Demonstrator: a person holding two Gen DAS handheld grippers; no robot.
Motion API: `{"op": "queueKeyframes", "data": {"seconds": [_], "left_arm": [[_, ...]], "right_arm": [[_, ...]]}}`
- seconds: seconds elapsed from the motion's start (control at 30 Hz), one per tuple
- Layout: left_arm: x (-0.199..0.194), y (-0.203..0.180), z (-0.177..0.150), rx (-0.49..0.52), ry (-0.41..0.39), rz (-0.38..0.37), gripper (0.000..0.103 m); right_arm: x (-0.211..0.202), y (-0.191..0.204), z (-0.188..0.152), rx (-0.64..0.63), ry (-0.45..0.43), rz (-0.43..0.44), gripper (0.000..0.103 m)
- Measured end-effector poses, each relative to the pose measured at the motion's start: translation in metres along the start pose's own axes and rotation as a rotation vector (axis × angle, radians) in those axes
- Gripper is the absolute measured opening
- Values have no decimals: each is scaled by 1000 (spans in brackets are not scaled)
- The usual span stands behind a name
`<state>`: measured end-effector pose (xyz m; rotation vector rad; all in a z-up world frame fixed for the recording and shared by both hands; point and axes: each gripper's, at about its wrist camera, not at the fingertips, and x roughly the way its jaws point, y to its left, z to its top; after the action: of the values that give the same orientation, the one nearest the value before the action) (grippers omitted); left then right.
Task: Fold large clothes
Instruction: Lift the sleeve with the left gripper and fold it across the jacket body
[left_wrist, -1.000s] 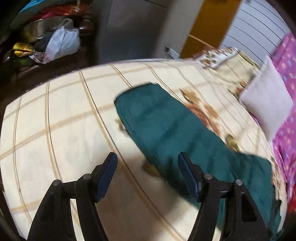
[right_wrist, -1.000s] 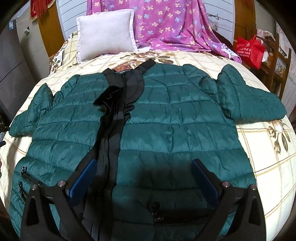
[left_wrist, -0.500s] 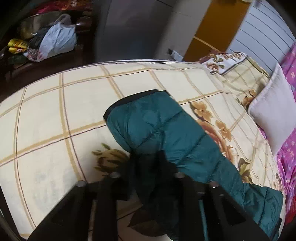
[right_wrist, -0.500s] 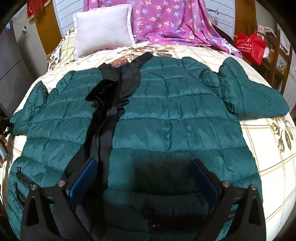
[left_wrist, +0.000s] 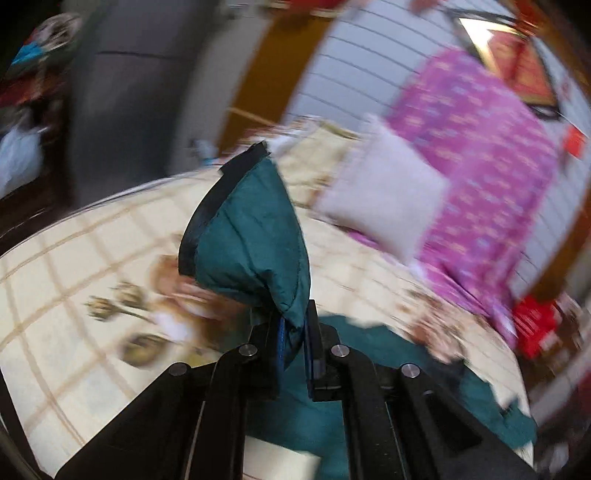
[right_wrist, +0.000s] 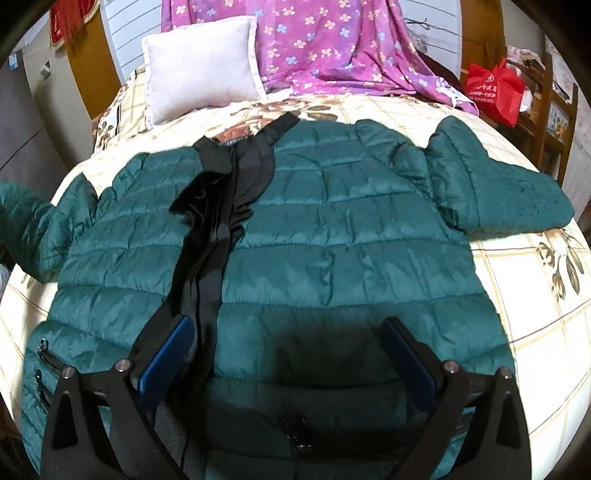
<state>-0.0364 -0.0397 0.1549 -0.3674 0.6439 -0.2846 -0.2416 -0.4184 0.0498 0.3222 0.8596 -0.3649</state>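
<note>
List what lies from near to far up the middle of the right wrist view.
Right tool → green puffer jacket → checked floral bedspread → purple flowered blanket.

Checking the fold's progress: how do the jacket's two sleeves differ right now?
The left sleeve is pinched between the fingers of the left gripper and stands lifted off the bedspread, cuff up; the right sleeve lies flat on the bedspread, untouched. The left sleeve is bunched at the grip; the right sleeve is spread out sideways from the jacket. Both are the same quilted dark green.
</note>
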Motion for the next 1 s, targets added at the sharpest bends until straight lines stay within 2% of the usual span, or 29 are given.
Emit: {"op": "queueKeyframes", "data": {"seconds": [0.2, 0.4, 0.5, 0.7, 0.9, 1.0], "left_arm": [[-3, -123, -62, 231, 105, -170, 0], [22, -195, -126, 318, 235, -252, 0], [36, -216, -153, 342, 288, -257, 0], [64, -233, -191, 366, 375, -229, 0], [77, -243, -211, 390, 405, -195, 0], [77, -248, -213, 425, 422, -208, 7]], "right_arm": [[-15, -16, 7, 47, -35, 10, 102], [-24, -38, 8, 81, -49, -14, 102], [-27, -54, 8, 111, -51, -27, 102], [-34, -78, 9, 170, -56, -26, 102], [-36, -90, 7, 195, -51, -32, 102], [-34, -95, 6, 211, -45, -30, 102]]}}
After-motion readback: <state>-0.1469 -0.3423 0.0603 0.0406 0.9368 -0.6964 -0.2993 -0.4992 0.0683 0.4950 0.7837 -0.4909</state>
